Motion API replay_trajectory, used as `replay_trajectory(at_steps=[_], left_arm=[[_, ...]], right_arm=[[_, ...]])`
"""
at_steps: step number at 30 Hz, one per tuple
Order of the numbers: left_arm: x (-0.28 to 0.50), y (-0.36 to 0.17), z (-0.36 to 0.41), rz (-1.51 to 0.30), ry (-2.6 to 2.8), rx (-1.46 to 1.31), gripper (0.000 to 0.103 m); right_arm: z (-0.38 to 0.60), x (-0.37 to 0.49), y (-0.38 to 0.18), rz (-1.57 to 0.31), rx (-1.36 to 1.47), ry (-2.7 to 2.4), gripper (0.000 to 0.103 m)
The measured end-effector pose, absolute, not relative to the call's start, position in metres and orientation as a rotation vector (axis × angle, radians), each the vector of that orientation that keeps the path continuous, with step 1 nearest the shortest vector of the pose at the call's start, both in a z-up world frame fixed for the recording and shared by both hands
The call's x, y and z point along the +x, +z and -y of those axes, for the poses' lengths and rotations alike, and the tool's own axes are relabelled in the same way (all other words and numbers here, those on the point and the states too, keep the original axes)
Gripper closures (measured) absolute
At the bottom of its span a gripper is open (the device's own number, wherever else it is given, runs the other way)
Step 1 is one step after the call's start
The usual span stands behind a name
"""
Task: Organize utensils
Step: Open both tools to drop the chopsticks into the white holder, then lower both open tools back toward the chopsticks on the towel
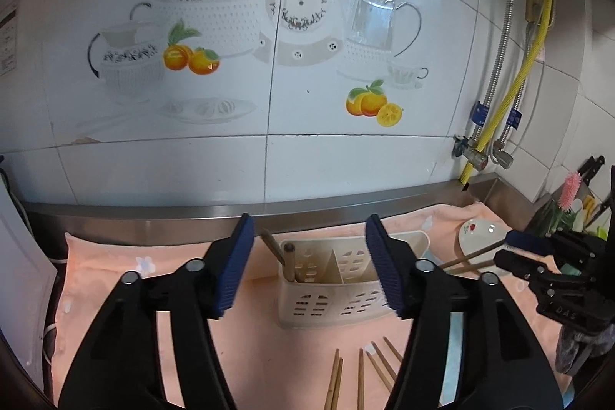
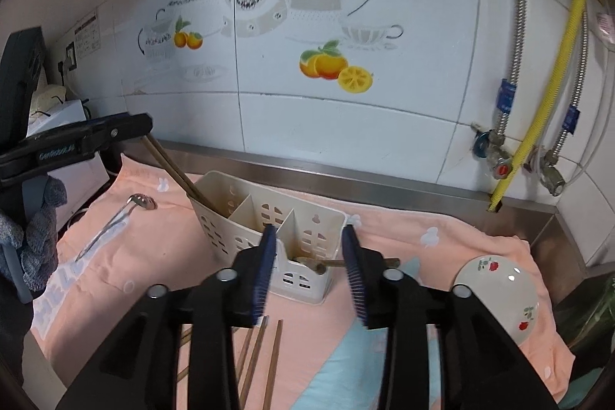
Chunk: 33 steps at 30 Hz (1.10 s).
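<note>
Light: bright, even, cool indoor light
Glare: soft sheen on the wall tiles [image 1: 307,25]
Edges: strong fisheye bending, dark corners
Blur: slight smear at the frame rims
Shadows: faint

Between our left gripper's [image 1: 309,266] ribbed blue rubbery pads sits the caddy [image 1: 346,291], matt cream plastic with cut-out slots. Wooden chopsticks [image 1: 290,258] stand in it, and more bare brown wood [image 1: 359,377] lies below on the soft peach cloth [image 1: 250,333]. Right of our right gripper [image 2: 309,273], a glossy glazed dish [image 2: 499,294]. Far left, a shiny metal spoon [image 2: 127,214]. Behind runs a brushed steel ledge [image 1: 153,214] under glossy tiles [image 1: 307,160].
</note>
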State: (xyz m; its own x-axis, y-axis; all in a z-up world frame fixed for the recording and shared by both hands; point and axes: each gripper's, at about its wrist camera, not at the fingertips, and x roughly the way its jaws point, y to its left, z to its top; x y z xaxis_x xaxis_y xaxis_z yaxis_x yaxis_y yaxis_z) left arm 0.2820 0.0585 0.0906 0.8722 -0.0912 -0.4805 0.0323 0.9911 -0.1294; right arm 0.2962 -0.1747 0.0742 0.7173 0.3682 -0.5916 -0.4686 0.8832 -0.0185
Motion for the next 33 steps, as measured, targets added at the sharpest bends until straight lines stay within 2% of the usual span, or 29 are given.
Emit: replay_trajectory(at_steps=[1,4,6,9,11,18,33], left_arm=[[0.279,0.091,-0.059,-0.505,-0.062,-0.119,0.031],[0.263,0.091,-0.061,-0.494,-0.061,-0.116,0.027],[0.252,0.090,-0.063,-0.490,-0.053,-0.113,0.019],[0.235,0.086,-0.068,-0.481,-0.051,-0.114,0.015],[0.224,0.082,-0.071,-0.484,-0.037,-0.115,0.011],[0.184,0.066,-0.083,-0.484,-0.007,-0.133,0.005],[0.128,0.004,-0.079,-0.589,0.011,-0.133,0.005]], right_arm=[[0.177,0.293,0.076,-0.606,-0.170,0.462,0.057],[0.184,0.281,0.081,-0.583,-0.162,0.453,0.046],[0.187,0.273,0.084,-0.569,-0.160,0.446,0.032],[0.194,0.255,0.086,-0.542,-0.159,0.444,0.021],[0.198,0.244,0.085,-0.528,-0.161,0.438,0.018],[0.209,0.211,0.072,-0.525,-0.130,0.456,0.011],[0.216,0.154,-0.001,-0.615,-0.120,0.486,0.008]])
